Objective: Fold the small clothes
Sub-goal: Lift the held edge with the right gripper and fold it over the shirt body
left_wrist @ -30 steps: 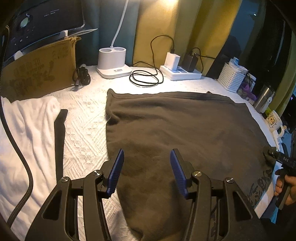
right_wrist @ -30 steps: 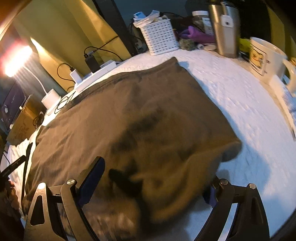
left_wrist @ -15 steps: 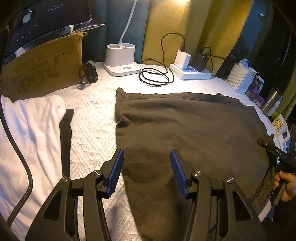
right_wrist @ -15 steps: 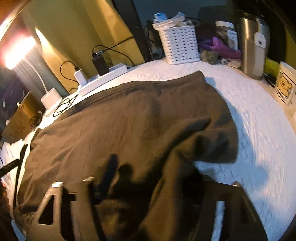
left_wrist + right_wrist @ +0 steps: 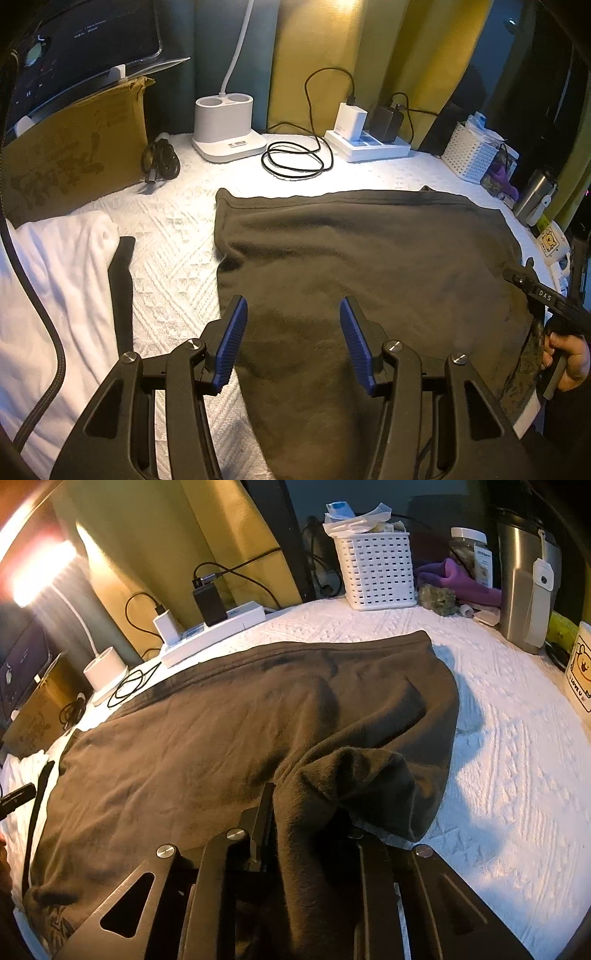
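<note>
We see a dark brown garment (image 5: 362,258) spread across the white textured cover (image 5: 173,258), its far edge running near the power strip (image 5: 369,147). In the right wrist view its near right corner is bunched and lifted (image 5: 351,775), pinched between the jaws of our right gripper (image 5: 295,819), which are closed together on the fabric. Our left gripper (image 5: 291,328) hangs over the garment's near left part with its blue pads (image 5: 231,339) spread wide, nothing between them. To the left lies a white cloth (image 5: 55,280) with a dark strip (image 5: 122,288) beside it. Behind stand a white lamp base (image 5: 225,129), a coiled black cable (image 5: 295,158), a cardboard box (image 5: 74,155) and a white basket (image 5: 376,572).
</note>
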`<state>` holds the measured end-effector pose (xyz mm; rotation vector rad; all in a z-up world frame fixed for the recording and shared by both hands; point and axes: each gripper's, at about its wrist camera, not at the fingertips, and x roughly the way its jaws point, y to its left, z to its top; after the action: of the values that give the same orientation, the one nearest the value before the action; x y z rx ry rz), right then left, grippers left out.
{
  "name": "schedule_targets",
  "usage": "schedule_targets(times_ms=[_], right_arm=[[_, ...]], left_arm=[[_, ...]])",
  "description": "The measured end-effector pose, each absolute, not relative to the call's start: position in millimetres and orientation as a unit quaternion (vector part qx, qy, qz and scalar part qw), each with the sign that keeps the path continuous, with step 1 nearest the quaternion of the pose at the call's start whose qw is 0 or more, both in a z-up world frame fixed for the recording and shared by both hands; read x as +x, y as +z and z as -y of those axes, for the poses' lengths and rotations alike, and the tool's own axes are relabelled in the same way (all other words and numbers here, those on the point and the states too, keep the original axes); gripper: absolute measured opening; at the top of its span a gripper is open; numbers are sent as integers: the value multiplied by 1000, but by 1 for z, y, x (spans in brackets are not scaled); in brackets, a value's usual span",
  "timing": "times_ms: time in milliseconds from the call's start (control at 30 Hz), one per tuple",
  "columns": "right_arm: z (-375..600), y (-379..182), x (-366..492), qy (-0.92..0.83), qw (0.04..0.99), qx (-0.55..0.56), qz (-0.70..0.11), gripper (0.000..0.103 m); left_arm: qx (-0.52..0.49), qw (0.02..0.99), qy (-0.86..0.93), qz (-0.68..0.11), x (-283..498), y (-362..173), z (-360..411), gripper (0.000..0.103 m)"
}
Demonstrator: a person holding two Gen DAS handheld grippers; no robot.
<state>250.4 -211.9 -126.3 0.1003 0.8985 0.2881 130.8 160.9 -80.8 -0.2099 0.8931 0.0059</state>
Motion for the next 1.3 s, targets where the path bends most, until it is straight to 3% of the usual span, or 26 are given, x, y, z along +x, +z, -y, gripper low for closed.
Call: schedule_targets(times_ms=[900, 1300], right_arm=[[125, -56, 232, 180, 910, -19, -374, 16], [16, -79, 186, 275, 876, -84, -388, 16]], left_arm=[[-120, 917, -14, -381, 90, -69, -200, 58], [-135, 919, -13, -371, 65, -72, -219, 58]])
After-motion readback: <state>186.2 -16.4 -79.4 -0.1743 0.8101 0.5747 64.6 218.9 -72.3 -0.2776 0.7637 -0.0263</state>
